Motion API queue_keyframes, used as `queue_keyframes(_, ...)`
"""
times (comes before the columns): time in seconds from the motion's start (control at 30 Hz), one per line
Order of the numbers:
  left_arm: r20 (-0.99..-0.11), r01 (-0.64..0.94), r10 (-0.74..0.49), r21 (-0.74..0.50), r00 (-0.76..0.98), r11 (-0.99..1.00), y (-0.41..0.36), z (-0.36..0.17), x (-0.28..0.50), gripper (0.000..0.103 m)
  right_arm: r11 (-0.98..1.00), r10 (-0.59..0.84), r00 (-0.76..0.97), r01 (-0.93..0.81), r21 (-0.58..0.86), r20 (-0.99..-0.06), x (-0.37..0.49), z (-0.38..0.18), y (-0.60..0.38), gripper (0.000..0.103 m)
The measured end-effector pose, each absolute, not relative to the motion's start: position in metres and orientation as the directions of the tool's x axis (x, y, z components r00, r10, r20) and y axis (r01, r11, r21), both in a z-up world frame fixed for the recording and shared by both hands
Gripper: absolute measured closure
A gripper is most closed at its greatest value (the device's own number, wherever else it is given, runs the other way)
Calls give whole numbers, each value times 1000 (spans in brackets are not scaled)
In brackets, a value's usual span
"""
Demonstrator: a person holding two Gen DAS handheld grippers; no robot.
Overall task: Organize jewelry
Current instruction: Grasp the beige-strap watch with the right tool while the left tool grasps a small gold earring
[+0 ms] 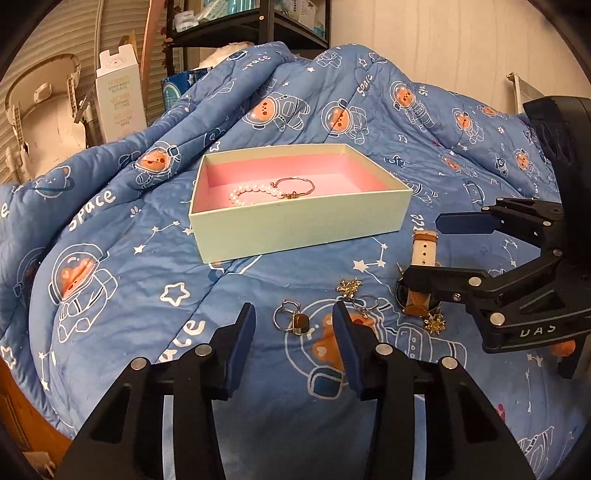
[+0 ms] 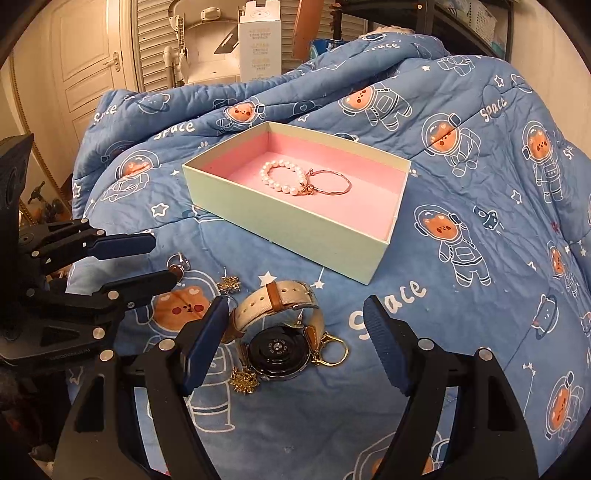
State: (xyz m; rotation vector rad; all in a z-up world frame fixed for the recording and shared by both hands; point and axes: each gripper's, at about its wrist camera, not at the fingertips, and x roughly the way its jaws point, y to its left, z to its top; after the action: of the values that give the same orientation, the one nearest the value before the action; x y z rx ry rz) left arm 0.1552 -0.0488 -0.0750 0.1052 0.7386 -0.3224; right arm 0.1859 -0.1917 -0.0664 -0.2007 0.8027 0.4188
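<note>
A pale green box (image 1: 295,225) with pink lining lies on the blue quilt; it also shows in the right wrist view (image 2: 295,225). Inside lie a pearl bracelet (image 2: 282,177) and a rose-gold bangle (image 2: 332,182). My left gripper (image 1: 293,321) is open just above a dark-stone ring (image 1: 291,320). My right gripper (image 2: 295,321) is open around a cream-strap watch (image 2: 280,332) lying face down. Gold snowflake earrings (image 2: 229,284) and a gold ring (image 2: 332,350) lie beside the watch. A silver ring (image 1: 367,302) lies right of the left gripper.
The blue space-print quilt (image 1: 147,295) is bunched up behind the box. A white carton (image 1: 120,99) and a dark shelf (image 1: 243,22) stand at the back. A white door (image 2: 88,74) is at the far left of the right wrist view.
</note>
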Motion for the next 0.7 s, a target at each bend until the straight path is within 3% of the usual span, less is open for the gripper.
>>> queue_keyframes(0.07, -682, 333, -259, -24, 684, 943, -51, -76, 159, 73, 900, 285, 618, -435, -17, -733, 186, -67, -192, 28)
queue_keyframes(0.47, -706, 356, -266, -21, 656, 934, -59, -86, 161, 97, 901, 295, 610, -433, 3, -735, 184, -69, -194, 28)
queue_keyframes(0.7, -687, 342, -313, -100, 655, 934, -47, -82, 156, 99, 888, 301, 610, -460, -18, -733, 185, -72, -193, 28)
